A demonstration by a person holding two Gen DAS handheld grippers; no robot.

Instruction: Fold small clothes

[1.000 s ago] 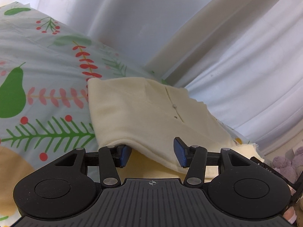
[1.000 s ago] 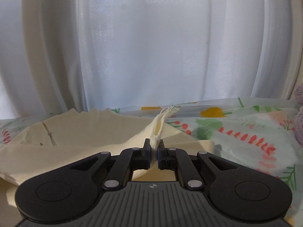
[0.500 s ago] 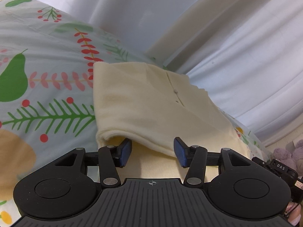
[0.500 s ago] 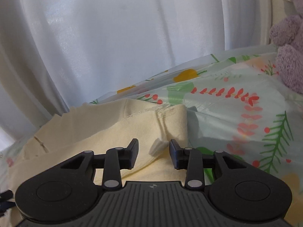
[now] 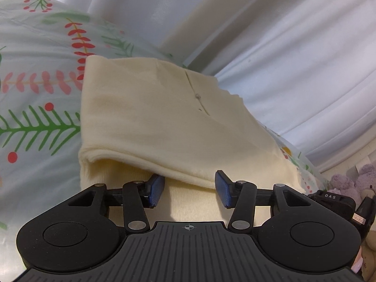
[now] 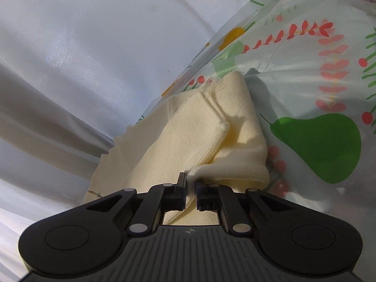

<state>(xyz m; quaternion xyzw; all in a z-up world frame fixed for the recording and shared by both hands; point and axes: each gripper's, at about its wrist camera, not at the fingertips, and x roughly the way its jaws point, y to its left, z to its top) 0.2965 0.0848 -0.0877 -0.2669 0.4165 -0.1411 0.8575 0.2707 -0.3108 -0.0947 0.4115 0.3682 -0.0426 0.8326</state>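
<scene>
A cream garment (image 5: 150, 117) lies folded on a patterned sheet (image 5: 35, 89), with a small button and slit on its top layer. My left gripper (image 5: 189, 189) is open, its blue pads on either side of the near folded edge, and grips nothing. In the right wrist view the same garment (image 6: 202, 131) lies in folded layers. My right gripper (image 6: 192, 189) is shut on a corner of its near edge, where the cloth bunches between the fingers.
White curtains (image 5: 282, 47) hang behind the bed. The sheet (image 6: 317, 94) has pear, leaf and berry prints. Purple plush toys (image 5: 347, 183) and a black device sit at the far right of the left wrist view.
My right gripper let go of the frayed corner, opened, swung down and right, then shut again on the garment's near corner. My left gripper stayed open and shifted slightly over the fold.
</scene>
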